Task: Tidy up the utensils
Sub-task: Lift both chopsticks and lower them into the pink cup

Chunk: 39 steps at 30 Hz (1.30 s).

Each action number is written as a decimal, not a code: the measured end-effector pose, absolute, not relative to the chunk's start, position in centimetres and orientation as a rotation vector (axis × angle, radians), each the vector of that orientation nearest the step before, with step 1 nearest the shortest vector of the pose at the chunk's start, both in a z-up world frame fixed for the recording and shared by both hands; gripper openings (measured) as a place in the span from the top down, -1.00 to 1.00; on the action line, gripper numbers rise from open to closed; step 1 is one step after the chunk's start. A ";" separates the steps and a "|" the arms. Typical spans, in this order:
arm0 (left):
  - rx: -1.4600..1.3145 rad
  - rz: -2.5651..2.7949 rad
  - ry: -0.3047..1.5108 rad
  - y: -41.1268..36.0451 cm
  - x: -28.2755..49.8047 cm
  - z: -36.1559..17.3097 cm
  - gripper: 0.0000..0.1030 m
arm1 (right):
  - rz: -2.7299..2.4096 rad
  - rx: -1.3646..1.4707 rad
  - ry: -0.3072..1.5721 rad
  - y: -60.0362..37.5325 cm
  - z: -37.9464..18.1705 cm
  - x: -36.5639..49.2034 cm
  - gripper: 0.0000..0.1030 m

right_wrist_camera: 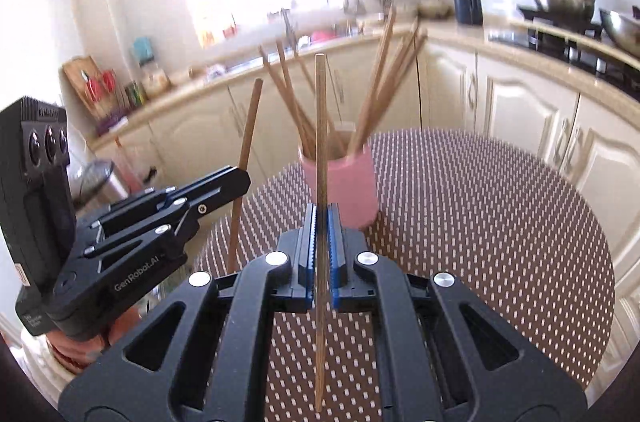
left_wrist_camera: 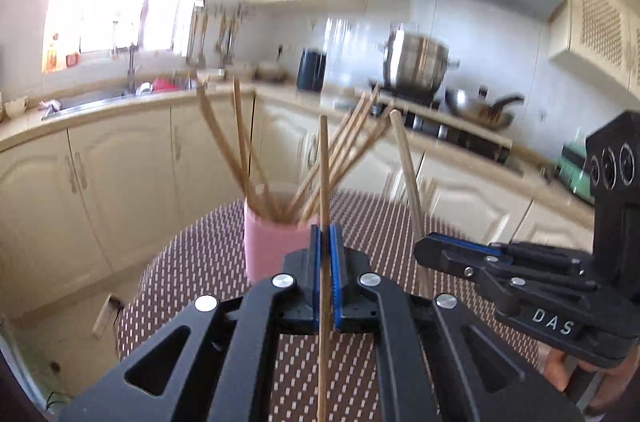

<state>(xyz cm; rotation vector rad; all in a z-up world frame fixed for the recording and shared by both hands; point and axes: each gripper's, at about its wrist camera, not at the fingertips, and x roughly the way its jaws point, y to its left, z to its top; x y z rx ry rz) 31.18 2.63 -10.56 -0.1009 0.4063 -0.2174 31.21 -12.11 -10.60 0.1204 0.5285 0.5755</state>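
A pink cup stands on the round table and holds several wooden chopsticks fanned out. My left gripper is shut on one upright chopstick, just in front of the cup. My right gripper is shut on another upright chopstick, also close in front of the cup. In the left wrist view the right gripper shows at the right with its chopstick. In the right wrist view the left gripper shows at the left with its chopstick.
The round table has a brown dotted cloth. Cream kitchen cabinets and a counter with a sink run behind. A stove with a steel pot and a wok is at the back right.
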 end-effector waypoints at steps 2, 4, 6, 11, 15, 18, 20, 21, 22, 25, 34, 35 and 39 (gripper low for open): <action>-0.086 -0.201 0.336 2.6 31.3 -9.5 0.90 | 0.566 0.143 0.449 -12.1 -9.7 31.2 0.89; -0.072 -0.180 0.278 2.5 31.6 -8.5 0.90 | 0.555 0.161 0.393 -11.9 -8.9 31.6 0.89; -0.098 -0.186 0.232 2.7 32.1 -7.4 0.90 | 0.547 0.163 0.335 -11.8 -8.3 31.8 0.89; -0.164 -0.185 0.115 3.4 33.8 -5.7 0.90 | 0.526 0.193 0.189 -11.4 -7.0 33.1 0.89; -0.204 -0.175 0.019 3.8 35.2 -4.9 0.90 | 0.510 0.202 0.096 -11.1 -6.1 34.6 0.89; -0.222 -0.167 -0.027 4.4 36.3 -4.7 0.90 | 0.499 0.214 0.041 -10.9 -5.6 35.5 0.89; -0.241 -0.152 -0.047 4.8 37.2 -4.8 0.90 | 0.502 0.218 0.021 -10.6 -5.4 36.2 0.89; -0.248 -0.148 -0.054 4.9 37.5 -4.8 0.90 | 0.504 0.215 0.010 -10.3 -5.3 36.4 0.89; -0.257 -0.133 -0.069 5.1 38.0 -4.9 0.90 | 0.506 0.208 0.002 -10.1 -5.3 36.8 0.89; -0.279 -0.110 -0.088 5.5 39.4 -5.1 0.90 | 0.511 0.209 -0.020 -9.5 -5.4 37.4 0.89; -0.246 -0.102 -0.043 5.1 41.7 -8.1 0.90 | 0.519 0.234 -0.048 -8.9 -6.0 38.7 0.89; -0.241 -0.104 -0.028 5.2 41.8 -8.5 0.90 | 0.519 0.233 -0.042 -8.8 -6.2 38.9 0.89; -0.217 -0.109 0.041 5.4 42.0 -10.1 0.90 | 0.523 0.220 -0.017 -8.4 -7.2 39.1 0.89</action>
